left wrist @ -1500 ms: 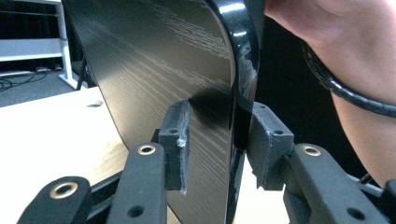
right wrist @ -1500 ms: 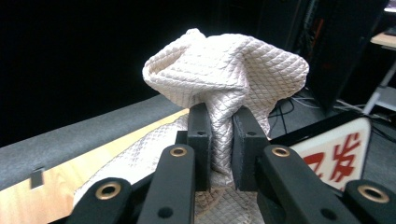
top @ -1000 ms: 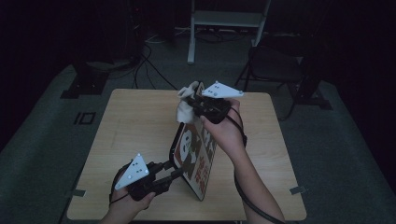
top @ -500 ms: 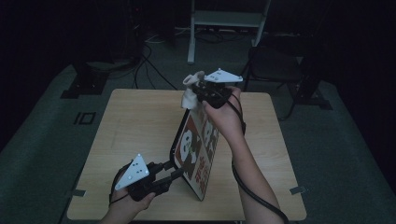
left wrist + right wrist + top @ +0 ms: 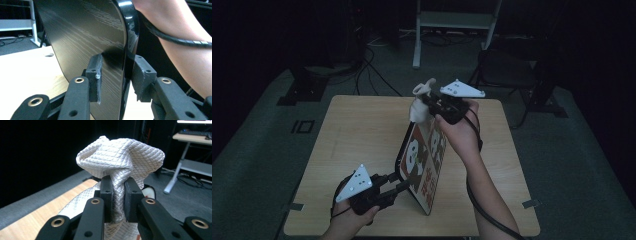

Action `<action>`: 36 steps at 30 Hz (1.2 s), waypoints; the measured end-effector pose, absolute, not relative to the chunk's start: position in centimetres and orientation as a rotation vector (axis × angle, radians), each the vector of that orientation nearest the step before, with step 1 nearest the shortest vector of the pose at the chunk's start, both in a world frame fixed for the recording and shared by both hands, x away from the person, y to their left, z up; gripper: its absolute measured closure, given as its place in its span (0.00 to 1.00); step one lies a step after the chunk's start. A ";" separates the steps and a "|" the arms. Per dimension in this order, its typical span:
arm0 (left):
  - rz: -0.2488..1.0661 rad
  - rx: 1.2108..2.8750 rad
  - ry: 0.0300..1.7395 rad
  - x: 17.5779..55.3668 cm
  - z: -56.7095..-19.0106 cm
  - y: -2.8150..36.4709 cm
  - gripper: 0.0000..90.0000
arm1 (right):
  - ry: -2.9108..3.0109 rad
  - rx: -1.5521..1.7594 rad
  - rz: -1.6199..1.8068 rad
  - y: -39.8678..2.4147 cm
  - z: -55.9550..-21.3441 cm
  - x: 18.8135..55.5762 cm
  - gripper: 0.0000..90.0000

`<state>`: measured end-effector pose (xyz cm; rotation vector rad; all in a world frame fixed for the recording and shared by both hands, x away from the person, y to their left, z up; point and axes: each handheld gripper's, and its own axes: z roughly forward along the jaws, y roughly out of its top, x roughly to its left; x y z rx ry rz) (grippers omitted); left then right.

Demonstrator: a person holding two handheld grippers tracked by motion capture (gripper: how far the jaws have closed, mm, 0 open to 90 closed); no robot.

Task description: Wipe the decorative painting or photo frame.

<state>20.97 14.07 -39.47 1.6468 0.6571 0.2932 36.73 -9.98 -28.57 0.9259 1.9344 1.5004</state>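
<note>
Both pairs of jaws are clamped on something. Left gripper [image 5: 398,184], near the front edge of the desk [image 5: 352,130], grips the lower end of a black tray [image 5: 424,160] — one pad on its dark wood-grain back, the other against its glossy rim, as the left gripper view [image 5: 113,75] shows. Right gripper [image 5: 426,99] is clenched on a bunched white cloth [image 5: 419,102], quilted in a diamond pattern; in the right gripper view [image 5: 117,198] the fabric [image 5: 120,162] is pinched tight between the two pads and bulges out above them.

Tray stands on edge on the desk, roughly in the middle, tilted, its long side running from the near edge of the desk toward the far edge. Printed face — cartoon figures in brown, white and red — turns toward the person's right arm [image 5: 484,185]. Bottom corner rests on the desk just beside the left gripper.

Cloth sits at the tray's top far end, touching or just over the upper rim; I cannot tell which. Right hand [image 5: 459,125] is raised above the desk surface, its cable trailing down along the forearm. Left hand [image 5: 354,212] rests low at the front edge.
</note>
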 end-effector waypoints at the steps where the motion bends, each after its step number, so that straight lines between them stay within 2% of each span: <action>1: 0.292 1.644 0.664 21.0 -39.5 14.0 0.70 | 1.932 0.915 1.516 -10.2 -28.6 36.1 0.89; 8: 0.300 1.606 0.719 20.9 -39.5 13.5 0.68 | 1.927 0.858 1.562 -11.3 -29.6 32.5 0.89; 12: 0.350 1.618 0.724 20.9 -39.7 12.8 0.64 | 1.929 0.844 1.562 -11.8 -30.0 31.3 0.89; 17: 0.363 1.614 0.730 20.9 -39.9 13.4 0.68 | 1.915 0.849 1.566 -12.4 -30.2 30.6 0.89; 25: 0.379 1.602 0.714 22.4 -39.8 17.0 0.81 | 1.885 0.864 1.564 -13.6 -30.0 30.3 0.89; 30: 0.292 1.596 0.681 23.6 -40.0 19.1 0.84 | 1.865 0.874 1.562 -14.1 -29.8 30.0 0.89; 36: 0.241 1.667 0.602 24.1 -39.2 20.8 0.85 | 1.822 0.876 1.559 -14.6 -29.3 30.1 0.89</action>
